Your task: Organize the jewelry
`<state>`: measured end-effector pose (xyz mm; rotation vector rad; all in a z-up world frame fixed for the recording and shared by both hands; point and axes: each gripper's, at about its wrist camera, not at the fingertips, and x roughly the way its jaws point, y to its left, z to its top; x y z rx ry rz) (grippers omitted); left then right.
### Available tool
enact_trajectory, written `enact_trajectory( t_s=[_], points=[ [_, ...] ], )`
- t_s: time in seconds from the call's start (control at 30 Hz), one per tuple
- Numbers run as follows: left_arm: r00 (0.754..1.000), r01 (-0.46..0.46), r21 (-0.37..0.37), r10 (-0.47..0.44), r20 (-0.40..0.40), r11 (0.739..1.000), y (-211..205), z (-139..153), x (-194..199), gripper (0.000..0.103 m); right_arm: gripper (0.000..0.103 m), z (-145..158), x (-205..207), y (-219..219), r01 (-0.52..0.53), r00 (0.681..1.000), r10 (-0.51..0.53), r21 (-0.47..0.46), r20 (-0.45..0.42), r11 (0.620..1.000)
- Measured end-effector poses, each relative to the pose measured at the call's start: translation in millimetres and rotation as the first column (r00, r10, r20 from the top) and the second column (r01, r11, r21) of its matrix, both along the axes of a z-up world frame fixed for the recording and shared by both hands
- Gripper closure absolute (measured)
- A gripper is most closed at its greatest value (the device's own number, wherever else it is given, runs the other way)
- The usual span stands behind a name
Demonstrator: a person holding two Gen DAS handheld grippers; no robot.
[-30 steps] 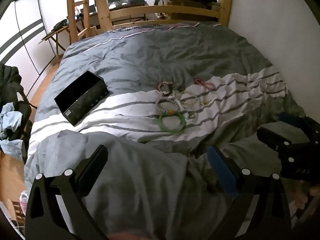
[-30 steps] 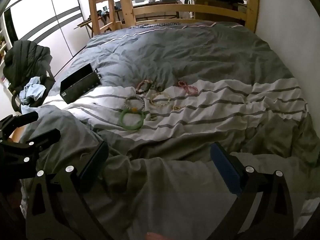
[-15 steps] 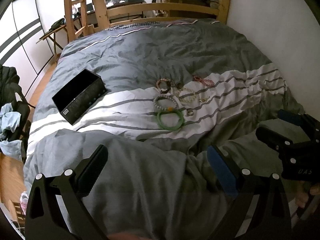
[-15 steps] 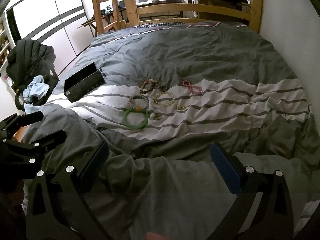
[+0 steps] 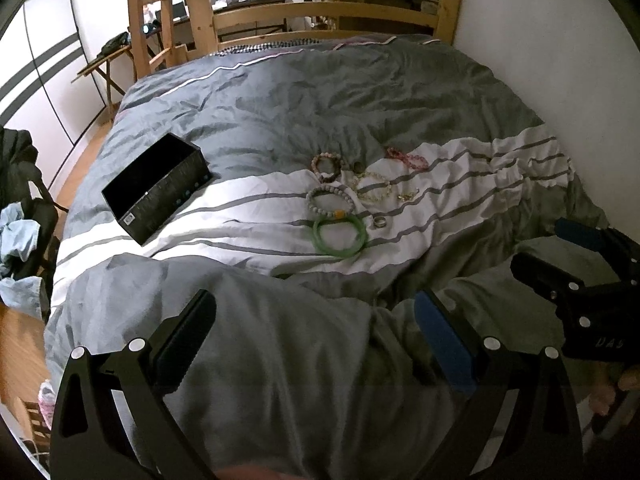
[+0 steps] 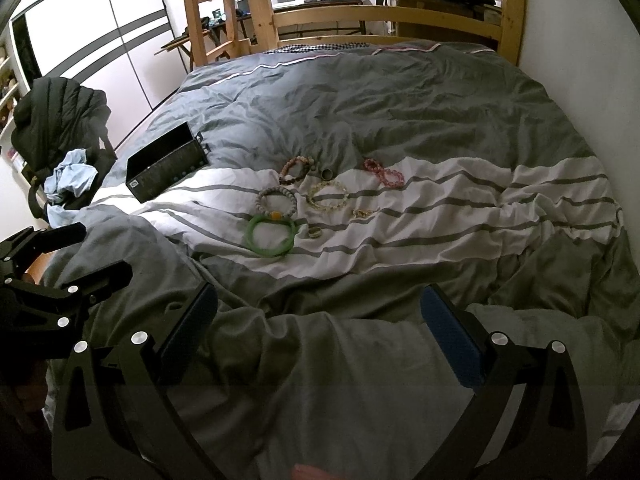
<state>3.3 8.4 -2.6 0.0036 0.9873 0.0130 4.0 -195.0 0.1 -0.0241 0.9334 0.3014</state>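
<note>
grey striped duvet (image 5: 280, 112), bracelets (image 5: 340, 208) beside black box (image 5: 156, 188); jacket (image 6: 60, 120) only right-view; both tools (image 5: 316, 320) (image 6: 318, 316) apart, empty

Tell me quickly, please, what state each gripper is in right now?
Left gripper: open, holding nothing, above the duvet.
Right gripper: open, holding nothing, above the duvet.

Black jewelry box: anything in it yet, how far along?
Nothing looks done: the open black rectangular box shows a dark, seemingly empty interior. Nothing in hand: left gripper and right gripper are open, short of the pieces. Left: green bangle, grey beaded bracelet, pink beaded bracelet and the rest lie on the striped duvet.
</note>
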Motion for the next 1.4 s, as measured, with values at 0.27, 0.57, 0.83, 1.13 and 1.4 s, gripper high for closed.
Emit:
enact_trajectory(
  t_s=[0.27,0.57,0.83,1.13,1.4],
  points=[
    [1.000,-0.002,0.006,0.002,0.000,1.000,1.4,-1.9,-1.6,0.006,0.003,-0.1,-0.3,0.2,-0.001,1.000,0.001,-0.001,0.001,1.000],
    [1.000,0.000,0.005,0.000,-0.006,1.000,1.4,-1.2,-1.9,0.006,0.003,0.5,0.0,-0.1,0.000,1.000,0.000,-0.001,0.000,1.000],
    [1.000,0.002,0.006,-0.002,-0.009,1.000,-2.0,-2.1,-3.2,0.006,0.003,0.1,0.0,-0.1,0.001,1.000,-0.001,-0.002,0.002,1.000],
    [0.999,0.014,0.004,-0.014,-0.036,1.000,-7.8,-12.1,5.3,0.006,0.003,-9.4,3.4,-1.8,0.003,1.000,-0.004,-0.004,-0.004,1.000],
    [0.996,0.018,-0.032,-0.020,-0.082,0.999,-6.1,-29.3,33.1,0.006,0.003,-30.5,22.2,-10.0,0.009,0.999,-0.007,0.036,-0.052,0.999]
  ],
)
